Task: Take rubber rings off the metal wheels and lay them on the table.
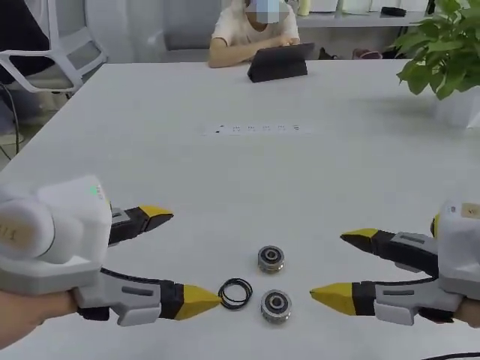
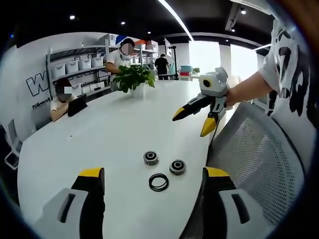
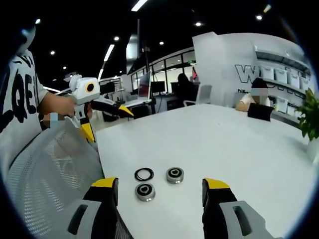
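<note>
Wheels and loose rings near table edge, left gripper, right gripper flanking, jaws wide open, empty.

On the table, close to the near edge: far wheel directly behind near wheel, just apart. Rubber rings flat on the table just left of the near wheel, not touching it, and left of and nearer than the far wheel. Left gripper left of the group, right gripper right of it, tips pointing inward, wheels and rings between them. At the far edge: tablet, seated person behind it. Plant at the far right corner. Chair beyond the far left corner.
</note>
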Demonstrator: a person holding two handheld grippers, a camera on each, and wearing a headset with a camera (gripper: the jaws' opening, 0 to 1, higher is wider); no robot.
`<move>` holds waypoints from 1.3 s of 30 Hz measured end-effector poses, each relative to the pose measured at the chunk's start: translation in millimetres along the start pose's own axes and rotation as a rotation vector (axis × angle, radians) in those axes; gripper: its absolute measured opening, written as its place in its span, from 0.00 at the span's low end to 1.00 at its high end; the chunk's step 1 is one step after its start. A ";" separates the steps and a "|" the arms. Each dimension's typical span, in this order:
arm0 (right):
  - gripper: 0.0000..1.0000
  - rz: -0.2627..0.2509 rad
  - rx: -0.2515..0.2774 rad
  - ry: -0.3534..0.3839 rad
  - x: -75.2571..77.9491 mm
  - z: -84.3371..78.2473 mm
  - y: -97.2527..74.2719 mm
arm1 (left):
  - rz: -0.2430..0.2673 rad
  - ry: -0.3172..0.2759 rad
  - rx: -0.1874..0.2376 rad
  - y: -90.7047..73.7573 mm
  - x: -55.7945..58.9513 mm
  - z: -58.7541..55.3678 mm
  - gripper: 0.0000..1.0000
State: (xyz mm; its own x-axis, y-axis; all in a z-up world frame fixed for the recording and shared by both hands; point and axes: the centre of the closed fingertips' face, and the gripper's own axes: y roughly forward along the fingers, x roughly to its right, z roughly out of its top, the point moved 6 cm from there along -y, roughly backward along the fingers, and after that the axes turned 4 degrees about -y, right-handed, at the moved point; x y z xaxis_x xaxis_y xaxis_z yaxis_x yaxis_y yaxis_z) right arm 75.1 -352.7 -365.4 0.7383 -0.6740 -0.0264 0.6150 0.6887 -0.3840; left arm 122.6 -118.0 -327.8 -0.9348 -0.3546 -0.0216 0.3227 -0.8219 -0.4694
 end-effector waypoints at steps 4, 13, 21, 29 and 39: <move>0.69 -0.005 -0.003 -0.001 -1.8 -2.1 -1.7 | 0.006 -0.006 -0.002 -1.2 0.7 -1.6 0.78; 0.72 0.001 -0.018 -0.029 -4.4 -6.2 -5.1 | 0.024 -0.011 -0.015 -3.6 -0.6 -7.5 0.78; 0.73 0.004 -0.031 -0.051 -2.7 -8.6 -8.8 | 0.036 -0.014 -0.021 -6.9 -1.2 -10.5 0.78; 0.73 -0.005 -0.038 -0.056 -0.9 -11.7 -15.2 | 0.043 -0.019 -0.022 -9.0 -1.6 -11.3 0.78; 0.72 -0.020 -0.035 -0.050 0.8 -13.5 -21.8 | 0.042 -0.014 -0.021 -9.4 -1.3 -9.0 0.78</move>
State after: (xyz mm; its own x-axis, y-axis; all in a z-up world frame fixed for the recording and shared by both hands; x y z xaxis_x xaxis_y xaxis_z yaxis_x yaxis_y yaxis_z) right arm 58.6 -371.8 -369.5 0.7392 -0.6729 0.0279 0.6206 0.6644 -0.4164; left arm 119.4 -105.8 -331.2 -0.9181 -0.3952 -0.0299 0.3586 -0.7963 -0.4871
